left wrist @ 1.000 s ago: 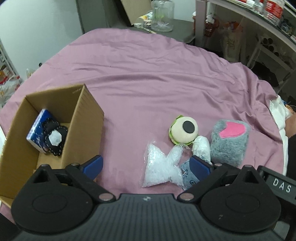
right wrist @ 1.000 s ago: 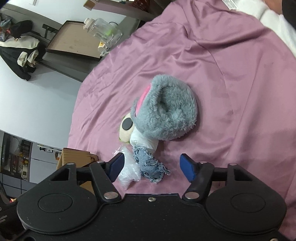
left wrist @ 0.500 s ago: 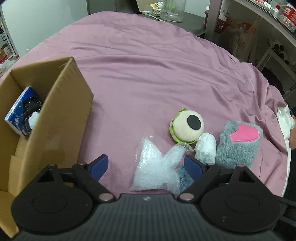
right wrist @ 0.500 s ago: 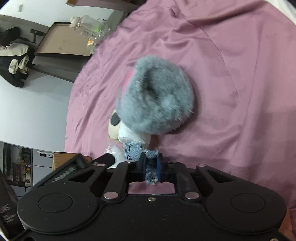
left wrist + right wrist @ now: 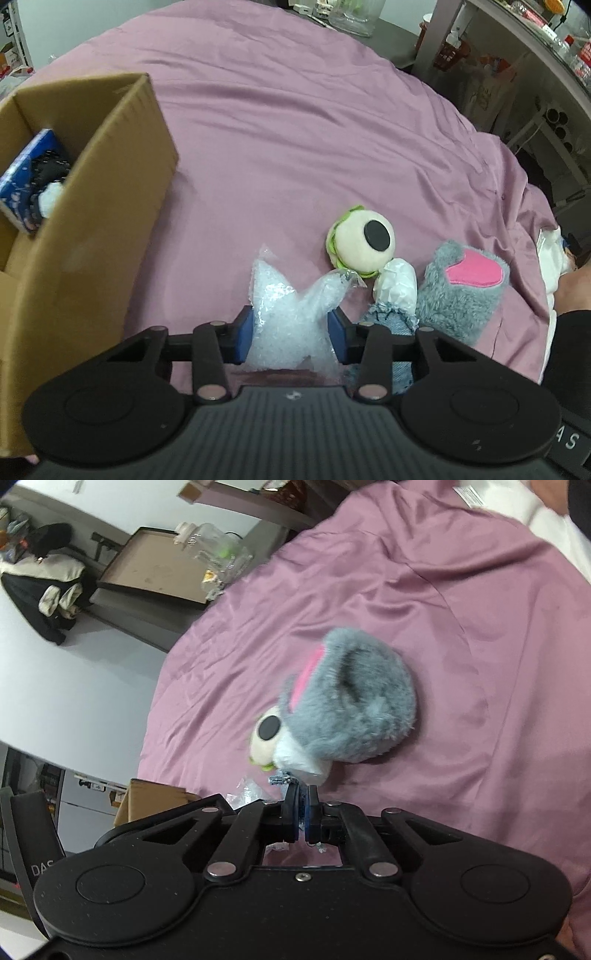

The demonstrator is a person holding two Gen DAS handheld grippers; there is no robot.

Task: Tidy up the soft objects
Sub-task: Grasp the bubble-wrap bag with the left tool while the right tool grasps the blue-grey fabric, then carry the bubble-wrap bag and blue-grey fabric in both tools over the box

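Note:
My left gripper (image 5: 291, 338) is shut on a clear bubble-wrap bag (image 5: 291, 317) lying on the purple bedsheet (image 5: 295, 129). Just right of the bag lie a blue denim scrap (image 5: 391, 321), a white wad (image 5: 397, 284), a round cream plush eyeball (image 5: 364, 240) and a grey furry slipper with a pink patch (image 5: 465, 291). In the right wrist view my right gripper (image 5: 302, 805) is shut on the denim scrap (image 5: 280, 777), with the grey slipper (image 5: 354, 709) and the eyeball (image 5: 264, 738) just beyond it.
An open cardboard box (image 5: 110, 177) stands at the left, holding a blue packet (image 5: 26, 184) with something black and white on it. Shelves and a bag (image 5: 487, 85) stand past the bed's far right edge. A side table with a jar (image 5: 210, 550) lies beyond the bed.
My left gripper moved forward and closed on the bubble-wrap bag. My right gripper closed on the denim scrap and has since squeezed tighter and lifted slightly.

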